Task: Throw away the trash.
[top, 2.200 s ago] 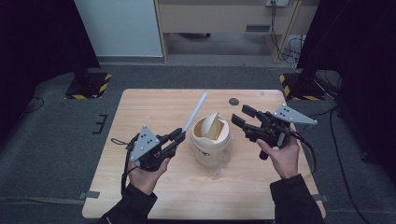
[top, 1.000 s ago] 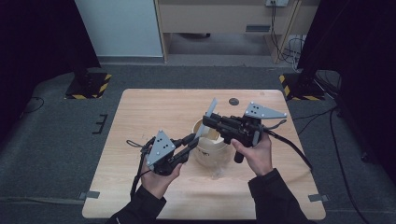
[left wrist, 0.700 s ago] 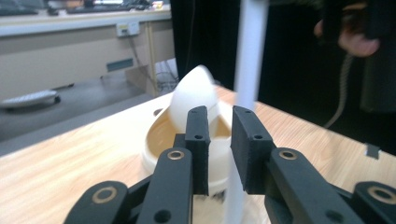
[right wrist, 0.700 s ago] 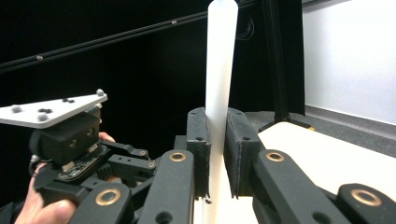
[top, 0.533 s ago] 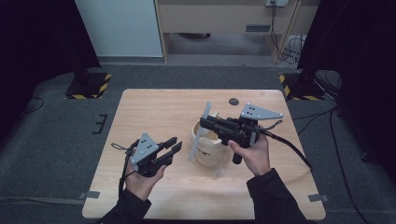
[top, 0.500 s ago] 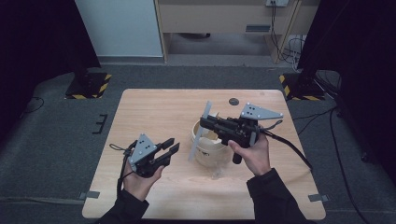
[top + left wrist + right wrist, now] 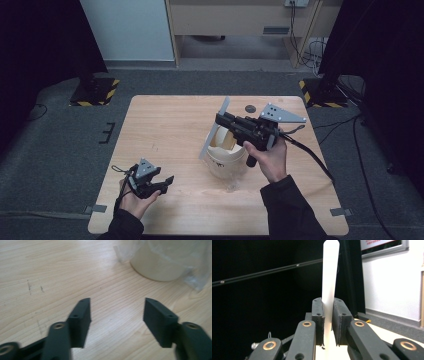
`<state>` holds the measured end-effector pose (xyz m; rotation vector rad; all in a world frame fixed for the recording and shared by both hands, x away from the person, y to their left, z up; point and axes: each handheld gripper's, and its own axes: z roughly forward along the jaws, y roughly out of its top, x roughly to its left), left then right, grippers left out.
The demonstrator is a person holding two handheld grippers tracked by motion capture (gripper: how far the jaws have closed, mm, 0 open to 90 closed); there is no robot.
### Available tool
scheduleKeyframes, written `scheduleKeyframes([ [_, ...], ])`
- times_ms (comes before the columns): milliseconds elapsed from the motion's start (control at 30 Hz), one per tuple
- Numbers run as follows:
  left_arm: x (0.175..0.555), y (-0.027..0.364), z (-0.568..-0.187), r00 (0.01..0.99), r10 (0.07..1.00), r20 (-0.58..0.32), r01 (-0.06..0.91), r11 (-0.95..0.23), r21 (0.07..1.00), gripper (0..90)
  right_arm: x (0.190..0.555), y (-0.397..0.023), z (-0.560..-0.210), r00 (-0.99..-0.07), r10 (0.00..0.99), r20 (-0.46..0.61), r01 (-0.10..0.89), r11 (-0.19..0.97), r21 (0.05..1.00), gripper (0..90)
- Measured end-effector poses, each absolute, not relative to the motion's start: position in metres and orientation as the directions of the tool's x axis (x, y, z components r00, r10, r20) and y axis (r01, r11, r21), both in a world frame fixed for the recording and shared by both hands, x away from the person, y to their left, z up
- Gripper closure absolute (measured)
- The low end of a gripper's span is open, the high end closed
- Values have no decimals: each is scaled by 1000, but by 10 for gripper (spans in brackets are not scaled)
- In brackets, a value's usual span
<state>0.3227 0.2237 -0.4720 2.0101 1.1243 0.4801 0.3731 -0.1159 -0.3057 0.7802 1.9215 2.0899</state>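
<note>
You worked at a pale wooden table [image 7: 165, 125] standing on grey carpet, with a white panel and a wooden cabinet beyond its far edge and dark curtains on both sides. Yellow-and-black striped bases sat on the floor off the two far corners, and a small dark disc [image 7: 250, 108] lay near the table's far edge.

A cream-coloured pot [image 7: 223, 159] stood a little right of the table's middle, with crumpled clear plastic wrap [image 7: 235, 186] lying at its near side. Inside it, from the high view, something tan showed at the rim, but you could not have told what it was.

Your right tool [image 7: 220, 119] was held above the pot's far rim, pointing left, its jaws closed on a long, flat white spatula [image 7: 215, 128]. The spatula slanted from above the tool down past the pot's left side. In the right gripper view the blade [image 7: 330, 277] rose straight up between the two pads, pinched at its lower part.

Your left tool [image 7: 169, 181] sat low near the table's near-left corner, well apart from the pot, aimed towards it. Its jaws stood wide apart with nothing between them; in the left gripper view the pot [image 7: 160, 262] and the wrap lay beyond their tips.
</note>
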Motion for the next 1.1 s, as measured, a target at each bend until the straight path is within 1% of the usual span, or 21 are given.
scheduleKeyframes([
  [133,329,223,-481,544,839,-20,553,-341,760,299,377,-118,-302,-829,503,245,185,-167,968,810],
  [367,332,229,-490,538,843,-19,576,-351,738,247,384,-122,-299,-801,555,226,144,-188,972,810],
  [700,334,232,-494,537,843,-28,590,-352,727,240,394,-113,-308,-756,639,143,98,-105,990,809],
  [833,334,232,-494,541,840,-28,588,-355,727,240,397,-107,-313,-752,646,131,102,-82,991,809],
  [1000,335,233,-494,540,841,-29,588,-353,728,242,402,-98,-323,-738,670,81,98,-12,995,809],
  [1100,335,233,-494,539,842,-29,588,-352,728,243,403,-95,-327,-735,675,65,97,10,995,809],
])
